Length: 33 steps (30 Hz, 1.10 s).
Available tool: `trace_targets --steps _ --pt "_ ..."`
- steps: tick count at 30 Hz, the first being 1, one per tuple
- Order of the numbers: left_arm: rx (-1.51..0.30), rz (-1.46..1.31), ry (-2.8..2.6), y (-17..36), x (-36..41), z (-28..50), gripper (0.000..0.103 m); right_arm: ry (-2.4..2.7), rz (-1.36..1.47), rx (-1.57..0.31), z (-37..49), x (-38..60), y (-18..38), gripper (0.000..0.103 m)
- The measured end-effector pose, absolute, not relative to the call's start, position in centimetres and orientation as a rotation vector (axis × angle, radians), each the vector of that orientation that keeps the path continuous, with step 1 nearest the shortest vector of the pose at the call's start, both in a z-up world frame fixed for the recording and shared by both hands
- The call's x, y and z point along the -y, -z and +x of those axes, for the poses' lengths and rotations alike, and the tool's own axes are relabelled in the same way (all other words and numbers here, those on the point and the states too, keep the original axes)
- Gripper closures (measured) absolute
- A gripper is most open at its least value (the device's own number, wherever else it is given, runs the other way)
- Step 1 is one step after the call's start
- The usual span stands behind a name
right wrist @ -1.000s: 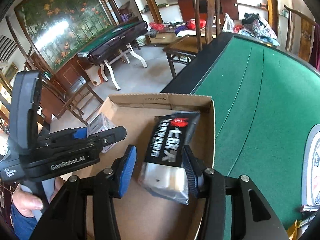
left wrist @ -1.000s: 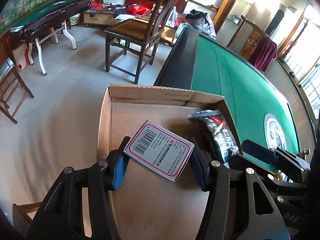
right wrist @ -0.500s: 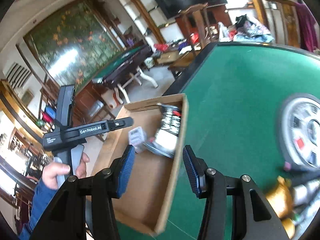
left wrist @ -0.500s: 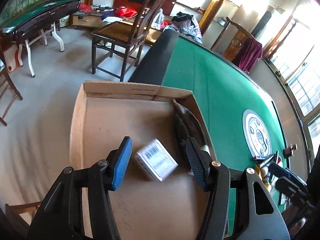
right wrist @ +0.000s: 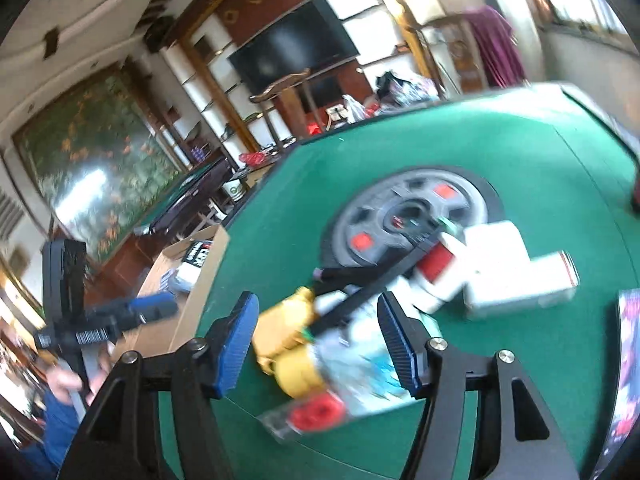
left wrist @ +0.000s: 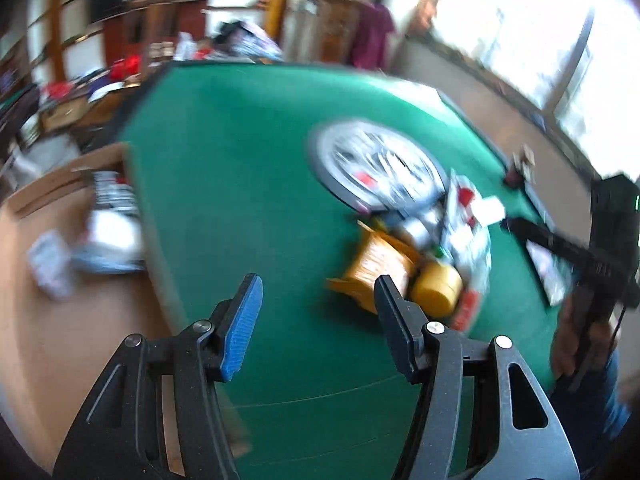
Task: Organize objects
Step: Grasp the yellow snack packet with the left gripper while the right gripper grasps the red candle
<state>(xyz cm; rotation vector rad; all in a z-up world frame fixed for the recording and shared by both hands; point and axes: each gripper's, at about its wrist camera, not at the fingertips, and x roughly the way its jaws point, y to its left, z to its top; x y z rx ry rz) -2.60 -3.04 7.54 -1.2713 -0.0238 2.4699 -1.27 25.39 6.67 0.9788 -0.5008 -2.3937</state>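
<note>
Now centre the right gripper (right wrist: 316, 334), fingers empty and opening, over the yellow toy (right wrist: 294, 344) at 6 o'clock; left gripper (left wrist: 318, 326) likewise.

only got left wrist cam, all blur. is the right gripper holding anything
observer: No. The right gripper is empty and its jaws are opening. The pile shows beyond them, and the pads are not pressing on it.
operator: what's in the pile
observer: Two white boxes lie on its far side, beside the round centre panel.
operator: is the black packet in the box
observer: Yes. The black packet lies in the cardboard box, against the wall nearest the table.
</note>
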Motion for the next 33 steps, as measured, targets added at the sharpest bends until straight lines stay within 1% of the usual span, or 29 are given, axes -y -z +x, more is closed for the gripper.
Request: trace_targets --steps 2,4,7,11,13,17,19,21,22,23,30,33 --pt "-0.112 -1.314 -2.453 -6.3 0.2 -3.6 0.044 2.369 0.993 0.561 -1.5 -26.3 -5.9 0.041" --pt "-0.205 -1.337 -2.441 -5.5 -1.3 -4.6 0.044 2.344 0.982 0.594 -1.6 -27.1 -5.9 0.041" --pt "-0.293 -1.345 -2.380 -5.0 -2.8 -5.6 0.044 2.334 0.966 0.602 -1.4 -27.4 -6.0 0.041" --pt "-0.482 -1.315 -2.356 -4.6 -5.0 -6.4 0.044 2.323 0.954 0.597 -1.2 -27.5 -6.1 0.041" --pt "-0.513 -1.314 -2.340 -4.3 -5.7 -6.8 0.038 2.313 0.957 0.600 -1.0 -27.5 -6.0 0.041" --pt "-0.596 -1.353 -2.285 -2.8 -7.1 -8.0 0.037 2.320 1.006 0.607 -1.2 -27.5 -5.4 0.041" --pt "-0.576 -1.351 -2.295 -2.2 -7.1 -8.1 0.037 2.325 1.034 0.617 -1.4 -27.7 -5.0 0.041" --pt "-0.478 -1.349 -2.317 -1.9 -6.6 -8.1 0.042 2.334 1.050 0.618 -1.5 -27.8 -4.7 0.041" --pt "-0.405 -1.350 -2.323 -1.8 -6.1 -8.2 0.053 2.345 1.060 0.618 -1.4 -27.9 -4.6 0.041" --pt "-0.342 -1.352 -2.341 -1.8 -5.6 -8.1 0.058 2.362 1.078 0.614 -1.5 -28.1 -4.4 0.041" --pt "-0.163 -1.349 -2.558 -1.4 -1.9 -5.2 0.057 2.327 1.169 0.694 -1.4 -28.7 -3.1 0.041" --pt "-0.131 -1.334 -2.604 -1.3 -0.7 -5.2 0.057 2.262 1.208 0.802 0.3 -28.4 -2.5 0.041"
